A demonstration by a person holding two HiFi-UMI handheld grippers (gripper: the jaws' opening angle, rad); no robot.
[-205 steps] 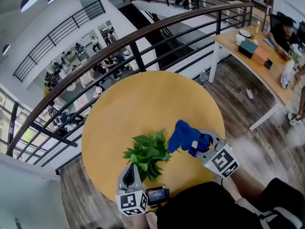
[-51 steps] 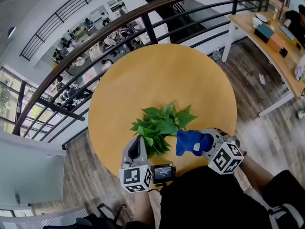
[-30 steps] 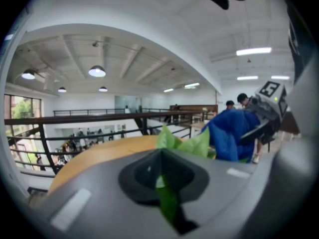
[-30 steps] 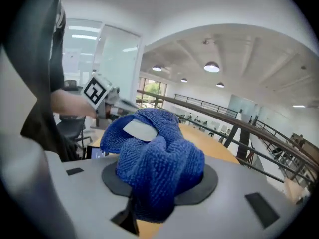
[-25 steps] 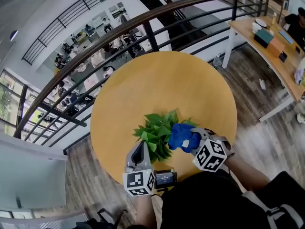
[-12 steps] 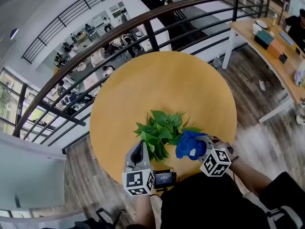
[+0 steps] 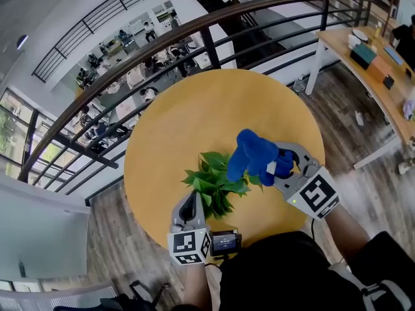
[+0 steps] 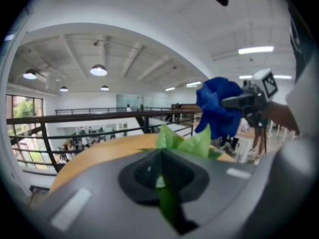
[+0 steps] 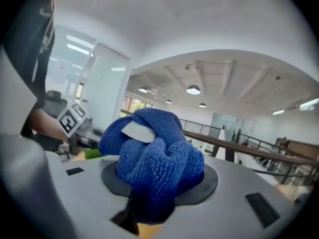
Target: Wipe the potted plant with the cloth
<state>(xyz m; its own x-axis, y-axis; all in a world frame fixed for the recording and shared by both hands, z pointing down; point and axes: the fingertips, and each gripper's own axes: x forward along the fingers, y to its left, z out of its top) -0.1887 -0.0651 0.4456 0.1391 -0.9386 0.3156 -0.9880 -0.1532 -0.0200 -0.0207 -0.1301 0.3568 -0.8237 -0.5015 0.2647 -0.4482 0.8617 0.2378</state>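
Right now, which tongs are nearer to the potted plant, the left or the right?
Left. The left tongs are shut on a leaf of the potted plant; the right tongs hold the cloth above its right side.

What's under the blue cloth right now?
Leaves of the potted plant and the yellow table show beneath the cloth, which the right gripper holds raised. The pot is hidden by foliage.

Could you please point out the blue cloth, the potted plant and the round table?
blue cloth [image 7: 256, 155]: head view, on its bunched middle.
potted plant [image 7: 217, 183]: head view, on a central green leaf.
round table [image 7: 214, 109]: head view, on the bare yellow top beyond the plant.
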